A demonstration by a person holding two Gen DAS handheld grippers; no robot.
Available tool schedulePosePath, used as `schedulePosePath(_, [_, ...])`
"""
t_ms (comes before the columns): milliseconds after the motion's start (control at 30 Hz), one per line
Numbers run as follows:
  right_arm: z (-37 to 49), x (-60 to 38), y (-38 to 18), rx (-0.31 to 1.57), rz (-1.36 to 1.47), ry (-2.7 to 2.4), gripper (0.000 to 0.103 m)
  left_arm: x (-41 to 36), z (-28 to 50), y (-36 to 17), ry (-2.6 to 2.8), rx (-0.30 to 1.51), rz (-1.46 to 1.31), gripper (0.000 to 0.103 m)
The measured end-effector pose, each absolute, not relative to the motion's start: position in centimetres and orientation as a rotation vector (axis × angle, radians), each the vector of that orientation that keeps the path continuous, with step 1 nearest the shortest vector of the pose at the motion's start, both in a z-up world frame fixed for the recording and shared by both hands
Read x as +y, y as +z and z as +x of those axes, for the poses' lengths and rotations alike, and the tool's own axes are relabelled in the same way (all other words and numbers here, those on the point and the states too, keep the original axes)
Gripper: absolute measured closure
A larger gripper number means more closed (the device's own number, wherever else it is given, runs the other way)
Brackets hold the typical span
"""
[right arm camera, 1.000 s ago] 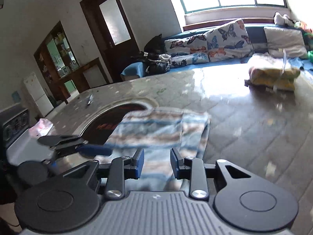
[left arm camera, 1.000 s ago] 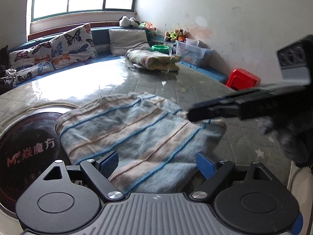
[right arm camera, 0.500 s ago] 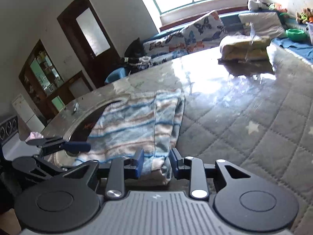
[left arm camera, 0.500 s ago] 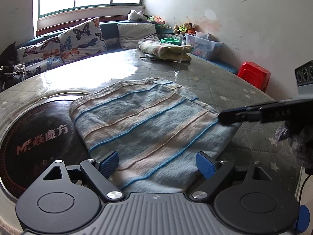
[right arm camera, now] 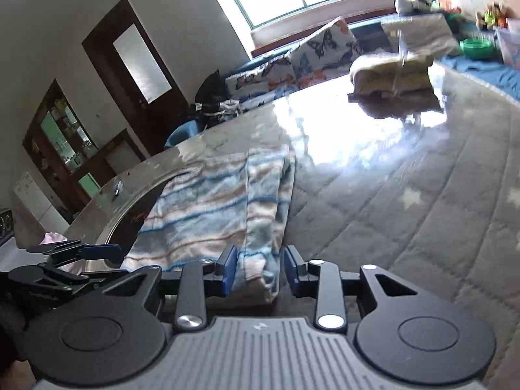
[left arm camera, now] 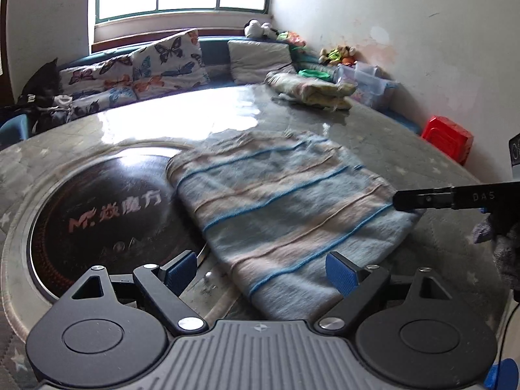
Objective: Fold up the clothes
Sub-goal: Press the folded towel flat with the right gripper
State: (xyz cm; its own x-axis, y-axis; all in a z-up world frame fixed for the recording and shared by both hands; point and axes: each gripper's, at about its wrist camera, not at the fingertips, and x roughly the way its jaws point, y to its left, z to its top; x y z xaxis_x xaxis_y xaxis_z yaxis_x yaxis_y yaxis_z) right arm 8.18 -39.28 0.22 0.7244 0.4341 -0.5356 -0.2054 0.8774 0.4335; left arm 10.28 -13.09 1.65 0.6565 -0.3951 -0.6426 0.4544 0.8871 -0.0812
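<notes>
The striped garment (left arm camera: 279,208) lies doubled over on the tabletop (right arm camera: 406,195), one side lapping over the dark round inset (left arm camera: 97,214). The left hand-held gripper (left arm camera: 260,271) hangs wide open over the near hem, holding nothing. The right hand-held gripper (right arm camera: 260,268) sits with its jaws partly open around the bunched near corner; whether the pads already touch the cloth I can't quite tell through the blur. To fold it well, I'd judge each jaw should catch every layer at its corner, at matching points along the hem, and both should lift evenly so the stripes stay lined up.
</notes>
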Motion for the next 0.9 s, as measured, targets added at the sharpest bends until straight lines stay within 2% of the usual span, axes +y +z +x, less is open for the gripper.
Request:
schedulePosePath(100, [8.6,-39.5,1.6,0.637,0.368,0.372,0.065,-14.7,9.9,2.7,-0.542,0.67,0.104,0.014])
schedulePosePath(200, [9.7,-39.1,2.7,0.614,0.363,0.394,0.053,-17.0,9.9,3.2,-0.608,0.648,0.121,0.015])
schedulePosePath(300, [11.5,-38.4,3.3,0.621,0.357,0.44,0.052,-18.8,10.1,2.9,-0.655,0.646,0.127,0.016])
schedulePosePath(400, [13.4,-37.5,3.4,0.639,0.339,0.473,0.052,-20.7,10.3,2.6,-0.702,0.644,0.133,0.022])
schedulePosePath(600, [17.4,-35.0,3.2,0.709,0.245,0.52,0.057,-22.7,10.9,1.7,-0.774,0.648,0.132,0.029])
schedulePosePath(667, [18.2,-34.3,2.9,0.738,0.208,0.512,0.062,-23.2,11.1,1.4,-0.794,0.657,0.135,0.031])
schedulePosePath(900, [20.9,-33.5,1.7,0.784,0.138,0.484,0.072,-23.7,11.6,0.2,-0.826,0.686,0.133,0.031])
